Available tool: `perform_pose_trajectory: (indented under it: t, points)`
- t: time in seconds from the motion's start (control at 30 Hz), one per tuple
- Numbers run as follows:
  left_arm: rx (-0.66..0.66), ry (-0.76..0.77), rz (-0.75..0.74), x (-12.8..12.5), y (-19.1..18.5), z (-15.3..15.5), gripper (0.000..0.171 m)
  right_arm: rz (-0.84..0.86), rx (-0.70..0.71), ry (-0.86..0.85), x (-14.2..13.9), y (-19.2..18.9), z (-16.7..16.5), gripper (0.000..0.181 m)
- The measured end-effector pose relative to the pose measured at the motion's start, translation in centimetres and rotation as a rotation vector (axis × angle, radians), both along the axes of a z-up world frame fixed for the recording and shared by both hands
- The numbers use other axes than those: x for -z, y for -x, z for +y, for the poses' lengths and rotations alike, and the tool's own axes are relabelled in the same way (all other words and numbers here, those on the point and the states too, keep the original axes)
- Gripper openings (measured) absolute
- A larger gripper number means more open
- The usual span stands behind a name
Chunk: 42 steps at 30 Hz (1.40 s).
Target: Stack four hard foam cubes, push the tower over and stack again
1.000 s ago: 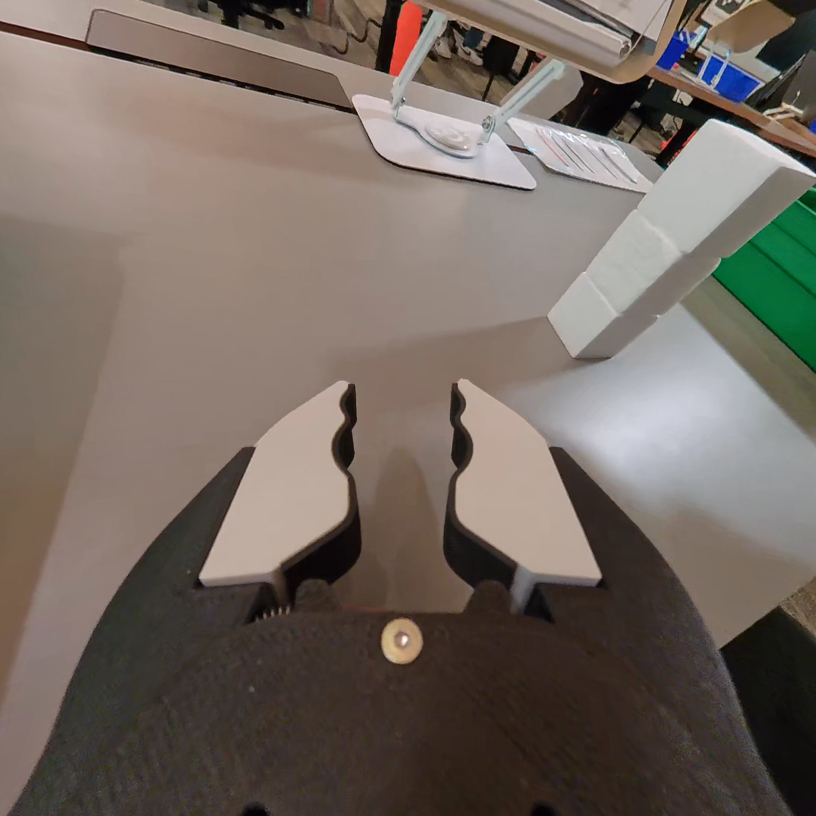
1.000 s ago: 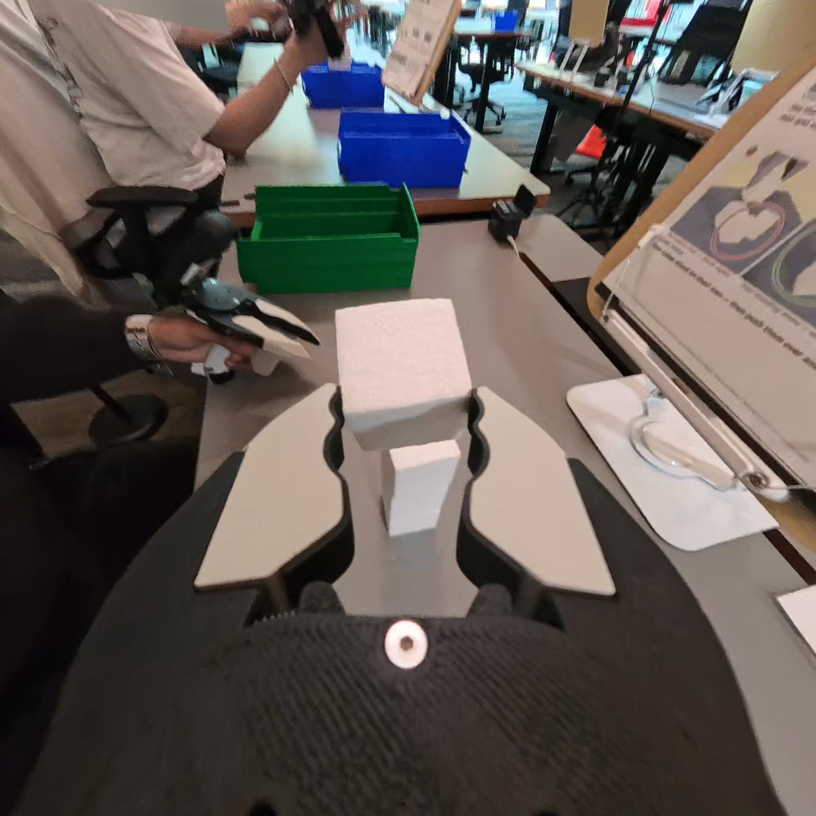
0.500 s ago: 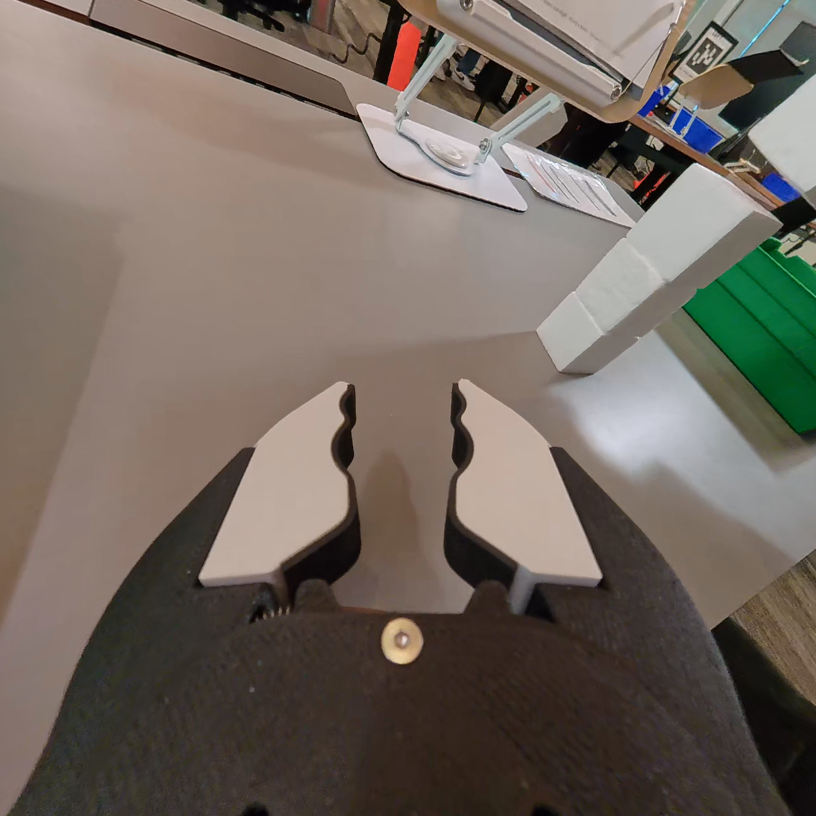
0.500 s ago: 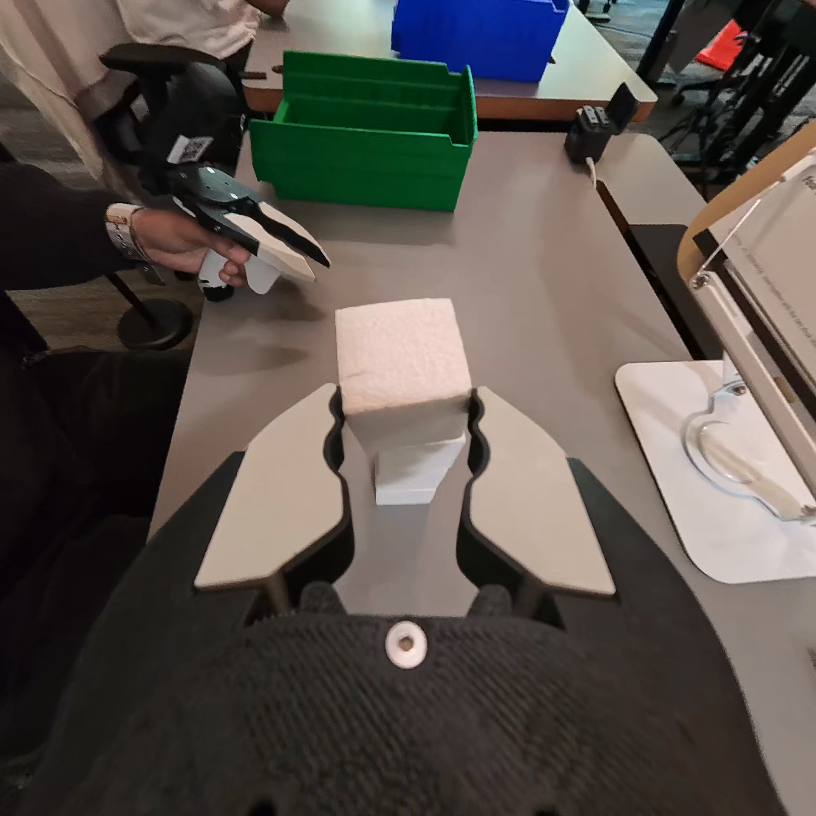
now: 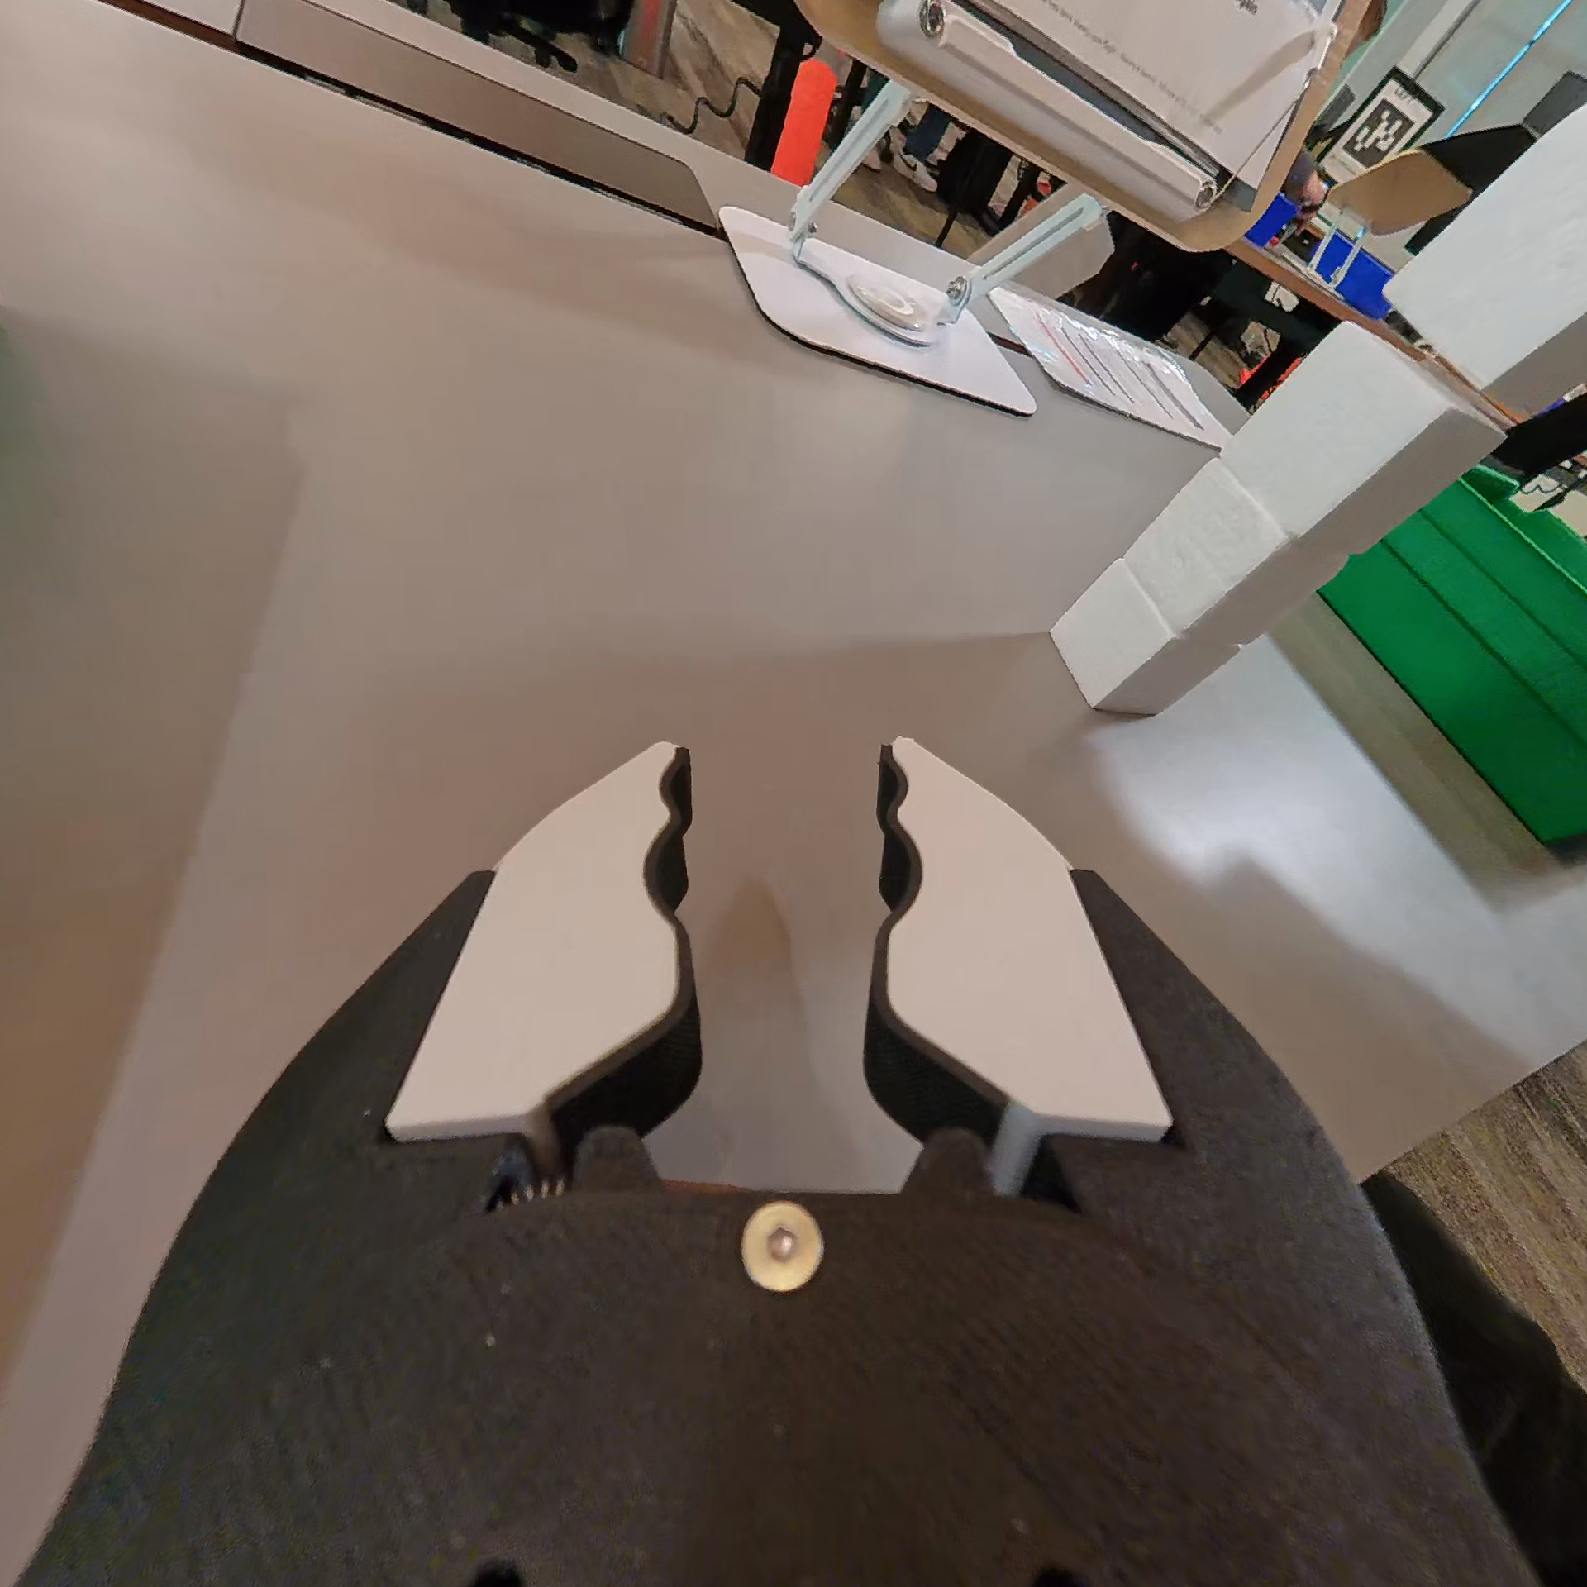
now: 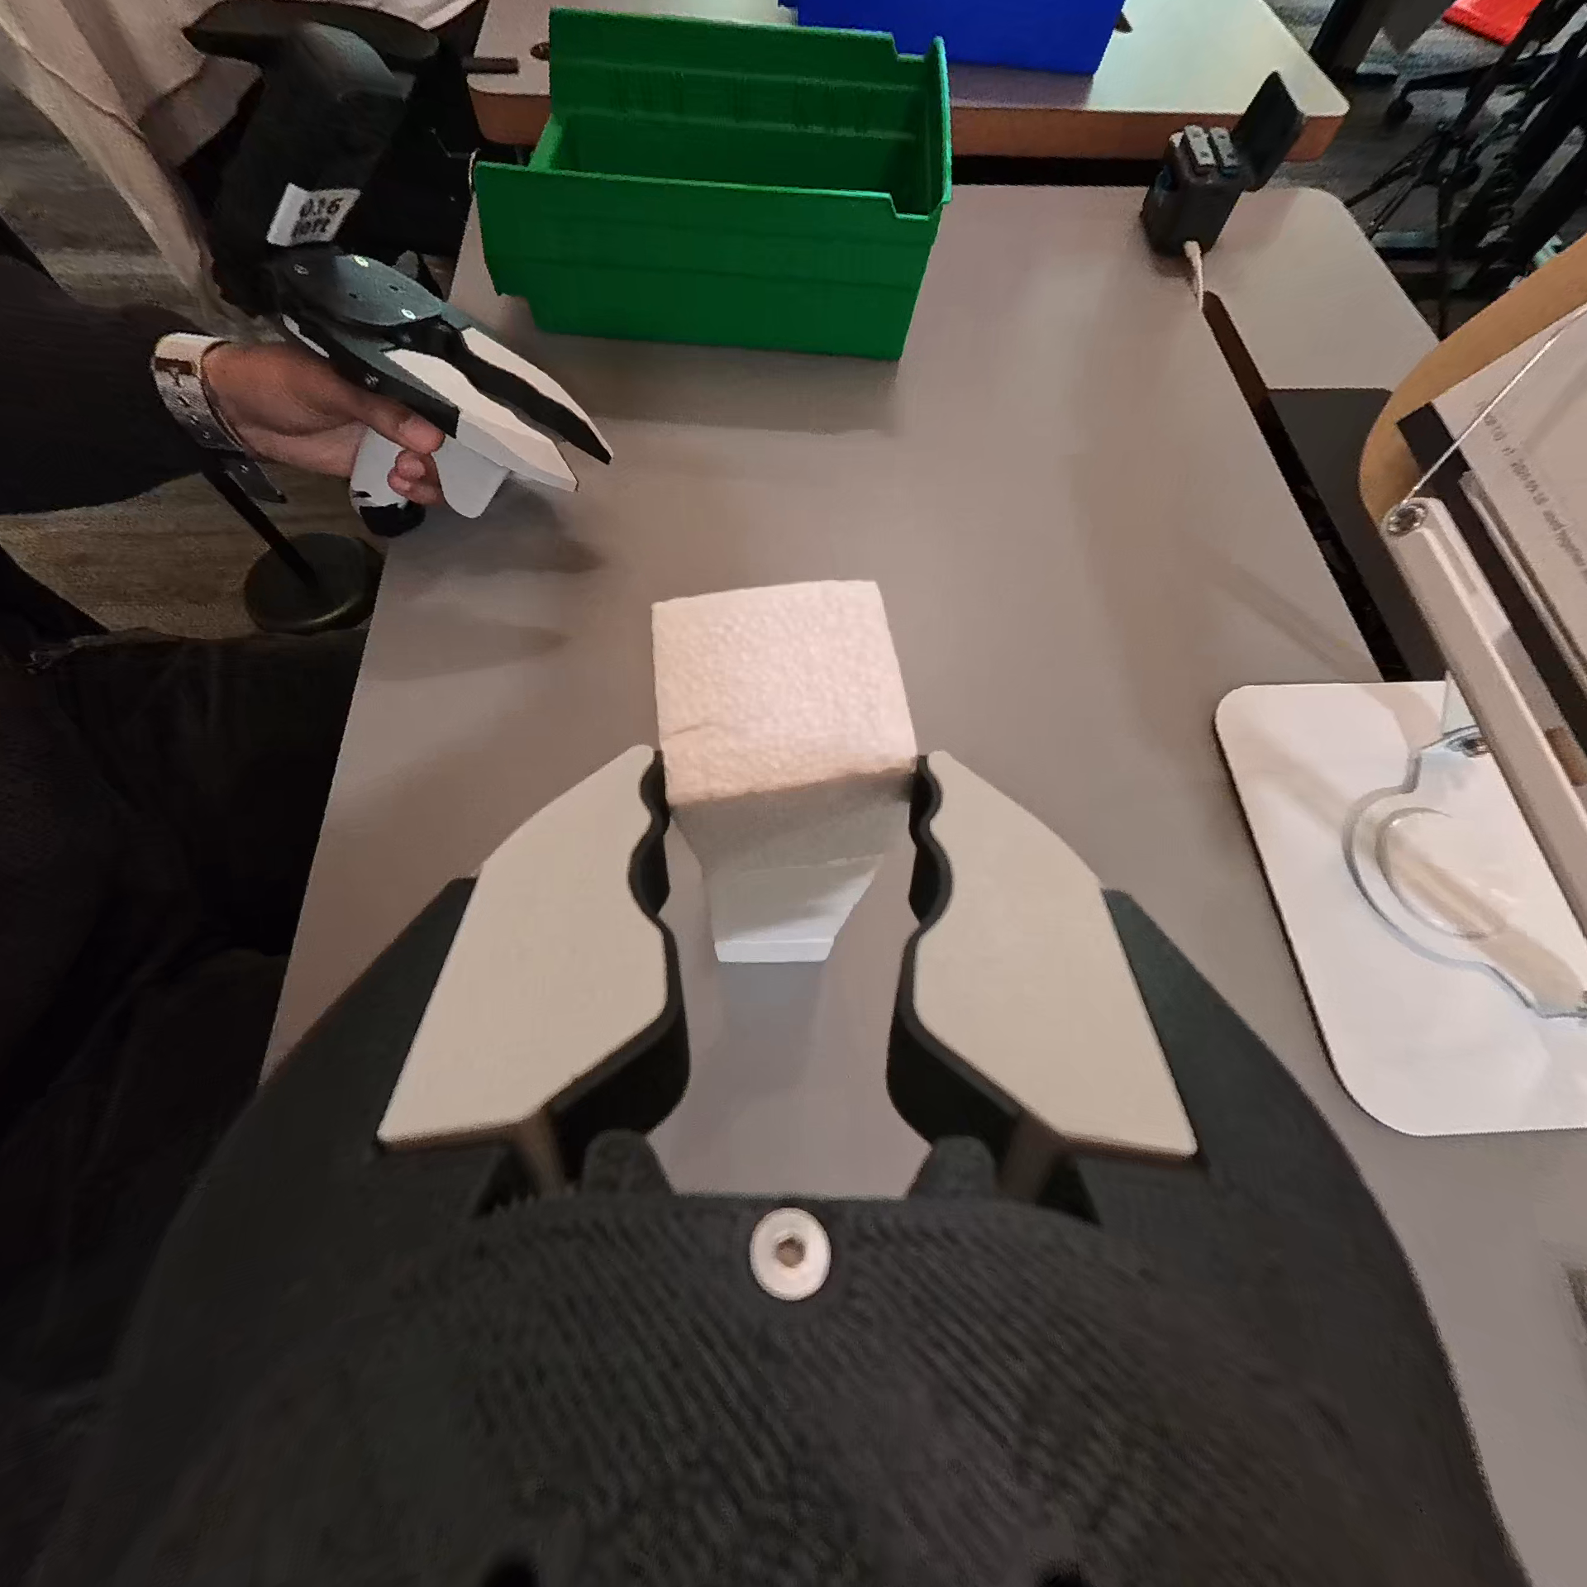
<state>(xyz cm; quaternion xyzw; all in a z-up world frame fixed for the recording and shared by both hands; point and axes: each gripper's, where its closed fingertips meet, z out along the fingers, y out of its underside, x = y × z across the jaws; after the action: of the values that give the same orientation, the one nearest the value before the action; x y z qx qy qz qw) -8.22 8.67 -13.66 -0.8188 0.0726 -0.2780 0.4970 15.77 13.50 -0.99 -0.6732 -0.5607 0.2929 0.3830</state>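
My right gripper [image 6: 786, 764] is shut on a white foam cube [image 6: 777, 687] and holds it just above a stack of white foam cubes [image 6: 777, 919] on the grey table [image 6: 1030, 515]. The held cube hides most of the stack. In the left wrist view the stack [image 5: 1245, 532] shows three cubes, with the held cube [image 5: 1511, 258] above its top at the right edge. My left gripper [image 5: 783, 756] is open and empty, low over the table, left of the stack. It also shows in the right wrist view [image 6: 567, 446], held by a hand.
A green bin [image 6: 713, 215] stands at the far side, with a blue bin [image 6: 945, 26] behind it. A document stand with a white base [image 6: 1374, 902] is at the right. A small black device [image 6: 1202, 189] sits at the far right. The table edge runs along the left. Some 30 cm of space lies between my two pairs of fingers.
My right gripper has carried the foam cube forward and tilted down, so the cube now sits over the stack. My left gripper has shifted a little towards the stack, still open.
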Motion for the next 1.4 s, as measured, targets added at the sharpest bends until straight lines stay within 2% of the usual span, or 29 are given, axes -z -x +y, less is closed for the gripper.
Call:
perform_pose_trajectory:
  t: [1.03, 1.23, 1.4]
  points:
    - [0.013, 0.010, 0.024, 0.2, -0.3, 0.0, 0.043, 0.017, -0.003, 0.000, 0.5, 0.5, 0.0, 0.056]
    - [0.013, 0.011, 0.025, 0.2, -0.3, -0.1, 0.043, -0.022, 0.035, -0.017, 1.5, 0.5, 0.6, 0.081]
    - [0.015, 0.014, 0.022, 0.3, -0.3, -0.1, 0.043, 0.019, 0.045, -0.020, 0.7, 0.5, 0.6, 0.086]
